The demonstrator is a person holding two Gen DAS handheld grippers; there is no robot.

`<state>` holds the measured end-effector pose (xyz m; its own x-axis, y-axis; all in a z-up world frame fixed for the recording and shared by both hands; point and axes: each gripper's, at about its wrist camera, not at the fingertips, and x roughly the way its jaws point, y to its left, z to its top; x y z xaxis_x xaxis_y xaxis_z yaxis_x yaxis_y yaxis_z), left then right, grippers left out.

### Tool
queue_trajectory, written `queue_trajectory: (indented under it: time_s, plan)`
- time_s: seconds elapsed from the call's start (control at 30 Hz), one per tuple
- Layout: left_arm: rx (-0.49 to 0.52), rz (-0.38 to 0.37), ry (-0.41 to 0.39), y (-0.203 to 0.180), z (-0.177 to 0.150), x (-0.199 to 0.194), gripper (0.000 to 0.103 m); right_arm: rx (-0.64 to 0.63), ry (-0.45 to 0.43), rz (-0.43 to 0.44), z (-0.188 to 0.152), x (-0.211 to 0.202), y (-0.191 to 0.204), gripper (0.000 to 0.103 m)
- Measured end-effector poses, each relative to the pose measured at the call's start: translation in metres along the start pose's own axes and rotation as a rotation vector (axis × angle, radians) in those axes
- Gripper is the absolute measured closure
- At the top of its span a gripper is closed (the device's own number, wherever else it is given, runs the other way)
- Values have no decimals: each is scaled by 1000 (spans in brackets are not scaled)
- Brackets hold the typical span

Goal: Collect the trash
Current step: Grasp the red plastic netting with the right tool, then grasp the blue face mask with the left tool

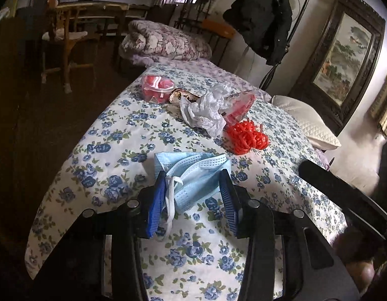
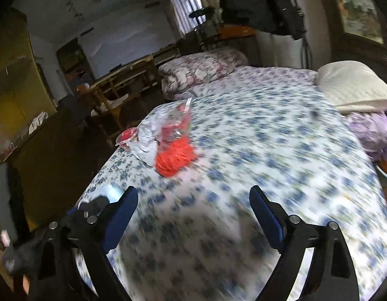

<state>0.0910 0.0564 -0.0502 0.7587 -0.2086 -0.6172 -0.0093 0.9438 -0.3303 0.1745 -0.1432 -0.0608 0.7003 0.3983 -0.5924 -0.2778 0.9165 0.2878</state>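
Note:
A crumpled light-blue face mask [image 1: 193,175] lies on the flowered bedsheet [image 1: 118,150]. My left gripper [image 1: 193,195] is shut on its near end, with the white ear loops hanging by the left pad. Farther along the bed sit a red mesh net [image 1: 246,138], a crumpled white plastic bag [image 1: 206,110], a clear wrapper with red inside [image 1: 241,104], a clear tub with red contents [image 1: 157,87] and a brown spotted peel [image 1: 179,95]. In the blurred right wrist view my right gripper [image 2: 193,198] hangs open over bare sheet, short of the red net [image 2: 174,159] and the bag [image 2: 146,143].
A white quilted pillow [image 1: 306,120] lies at the right side of the bed and a folded flowered quilt [image 1: 166,41] at its far end. A wooden chair [image 1: 65,37] and table stand on the dark floor to the left. A dark coat [image 1: 263,17] hangs beside a framed painting [image 1: 344,57].

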Motion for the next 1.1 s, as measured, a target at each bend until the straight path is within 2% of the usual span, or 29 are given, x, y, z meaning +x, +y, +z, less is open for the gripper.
queue_trajectory:
  time_s: [0.33, 0.37, 0.4, 0.57, 0.73, 0.93, 1.1]
  plan:
    - [31, -10, -6, -4, -1, -1, 60, 16, 86, -11, 24, 62, 23, 33]
    - [28, -13, -4, -4, -1, -1, 60, 22, 103, -13, 25, 67, 22, 49]
    - [24, -16, -2, -3, 0, -1, 60, 42, 121, -1, 24, 70, 19, 78]
    - [15, -32, -5, -2, -1, -6, 62, 74, 5, 23, 16, 25, 14, 78]
    - [24, -42, -20, -11, -9, -22, 62, 63, -39, 32, 4, -33, 10, 78]
    - [27, -75, -52, -27, -16, -60, 62, 38, -95, 32, -6, -98, 7, 77]
    - [78, -83, -107, -50, -14, -98, 62, 5, -165, 29, -15, -157, 10, 77]
